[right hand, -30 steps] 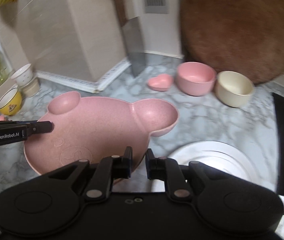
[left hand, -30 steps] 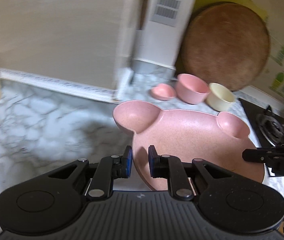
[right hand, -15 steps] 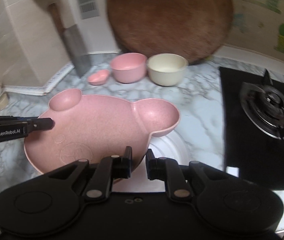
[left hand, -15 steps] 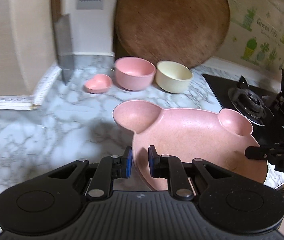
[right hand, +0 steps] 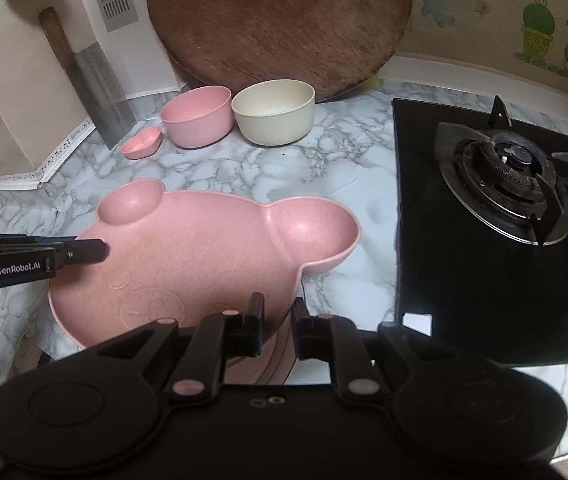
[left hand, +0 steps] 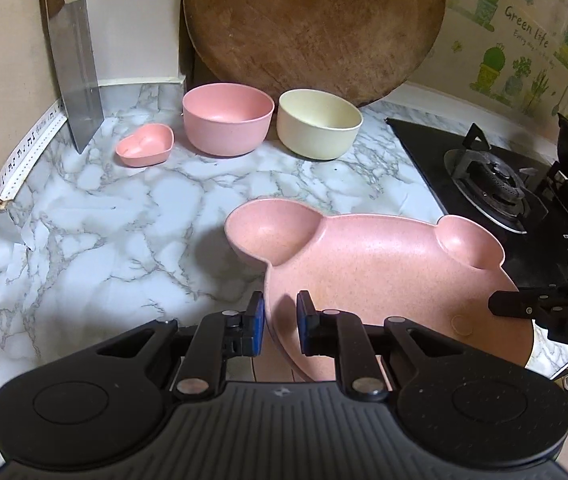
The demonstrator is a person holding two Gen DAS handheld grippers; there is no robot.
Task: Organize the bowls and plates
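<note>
Here, plate: the pink bear-shaped plastic plate (left hand: 384,276) with two ear compartments was held above the white marbled desk (left hand: 124,216), gripped on both sides.
Left gripper: the left gripper (left hand: 280,322) was clamped on the plate's rim at its near left edge, blue pads either side of the rim.
Right gripper: the right gripper (right hand: 278,322) was clamped on the opposite rim of the plate, below the larger ear.
Other-view cues: the right gripper's finger reached over the plate's right rim in the left wrist view; the left gripper's finger did likewise at the left rim in the right wrist view.
Bowls: a round pink bowl (left hand: 228,118) and a round cream bowl (left hand: 319,122) stood just beside each other at the back of the desk, upright.
Small dish: a pink heart-shaped dish (left hand: 146,145) sat just left of the pink bowl.
Background: a round brown wooden chopping board (left hand: 316,24) leaned on the wall behind the bowls; a steel cleaver (left hand: 78,80) stood at the left.
Stove: a black gas hob (right hand: 500,208) lay right of the plate.
</note>
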